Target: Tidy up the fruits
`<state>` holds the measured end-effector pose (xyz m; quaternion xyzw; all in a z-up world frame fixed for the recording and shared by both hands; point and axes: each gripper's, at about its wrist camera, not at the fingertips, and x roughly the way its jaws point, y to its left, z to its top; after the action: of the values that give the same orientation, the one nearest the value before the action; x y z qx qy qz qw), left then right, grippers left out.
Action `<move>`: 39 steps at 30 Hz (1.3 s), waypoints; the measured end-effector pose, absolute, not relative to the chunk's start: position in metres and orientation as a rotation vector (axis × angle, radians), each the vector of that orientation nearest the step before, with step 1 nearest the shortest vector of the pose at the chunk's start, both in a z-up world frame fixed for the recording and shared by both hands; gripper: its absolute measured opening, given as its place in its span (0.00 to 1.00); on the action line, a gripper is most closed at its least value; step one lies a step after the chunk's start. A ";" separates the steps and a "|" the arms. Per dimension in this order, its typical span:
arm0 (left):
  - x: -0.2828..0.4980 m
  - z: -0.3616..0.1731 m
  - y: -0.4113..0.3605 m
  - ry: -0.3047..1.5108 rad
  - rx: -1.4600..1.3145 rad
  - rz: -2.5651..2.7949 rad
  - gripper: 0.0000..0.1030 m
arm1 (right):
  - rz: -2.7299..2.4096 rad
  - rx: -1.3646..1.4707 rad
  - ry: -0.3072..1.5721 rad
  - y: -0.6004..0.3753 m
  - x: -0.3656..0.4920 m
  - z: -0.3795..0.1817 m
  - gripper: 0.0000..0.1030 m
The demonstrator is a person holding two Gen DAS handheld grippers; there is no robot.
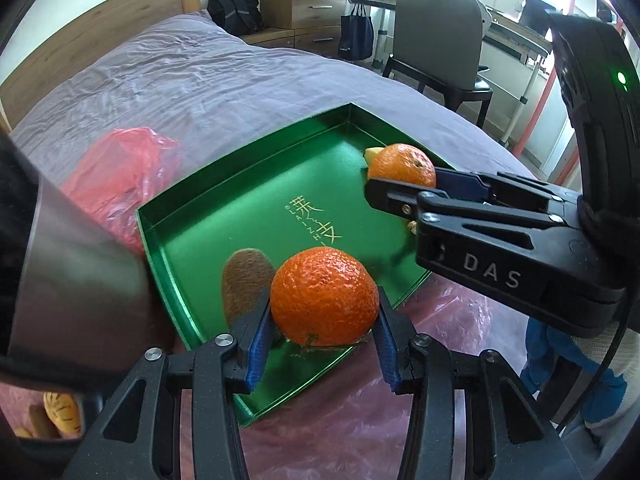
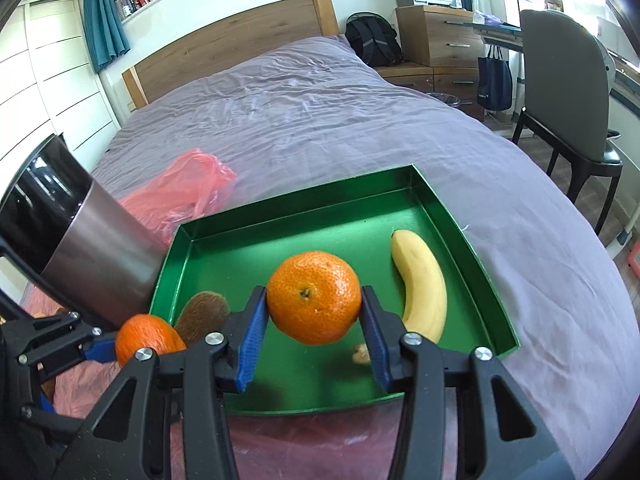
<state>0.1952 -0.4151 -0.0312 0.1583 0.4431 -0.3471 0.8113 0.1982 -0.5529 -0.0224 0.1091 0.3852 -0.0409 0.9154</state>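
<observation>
The bed, covered in a wrinkled purple sheet, served as the work surface. On it lay the green tray, a shallow walled box evidently meant as the collecting place for the fruit, since its rim would keep round pieces from rolling off. A pink plastic bag lay crumpled just beyond the tray's far left corner, and more pink film spread under its near edge (probably the wrapping the fruit came in). A steel cylinder intruded at left; its purpose could not be told.

Inside the tray, a banana lay along the right wall and a kiwi near the left one, kinds seemingly kept apart.

The right gripper had its jaws pinching an orange by its sides, above the tray's middle. The left gripper had its jaws likewise clamped on a second orange, at the tray's near edge beside the kiwi. Both fruits seemed about to be set down.

A small tan scrap lay on the tray floor, unidentifiable.
</observation>
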 end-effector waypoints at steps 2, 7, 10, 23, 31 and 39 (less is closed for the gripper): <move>0.196 -0.037 -0.420 0.947 0.348 -0.746 0.39 | -0.088 0.221 0.799 -0.556 0.203 -0.028 0.54; 0.199 -0.047 -0.429 0.949 0.367 -0.744 0.39 | -0.094 0.210 0.820 -0.561 0.215 -0.042 0.54; 0.202 -0.056 -0.431 0.962 0.371 -0.735 0.39 | -0.094 0.198 0.828 -0.560 0.219 -0.050 0.54; 0.203 -0.072 -0.434 0.995 0.382 -0.733 0.39 | -0.112 0.148 0.866 -0.561 0.223 -0.070 0.54; 0.206 -0.073 -0.435 0.995 0.389 -0.721 0.40 | -0.112 0.120 0.883 -0.552 0.225 -0.074 0.55; 0.206 -0.073 -0.433 0.995 0.389 -0.711 0.40 | -0.109 0.118 0.894 -0.549 0.223 -0.075 0.55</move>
<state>0.2059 -0.4327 -0.0731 0.1814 0.4642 -0.3314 0.8011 0.2230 -0.5495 -0.0751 0.0570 0.4319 -0.0528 0.8986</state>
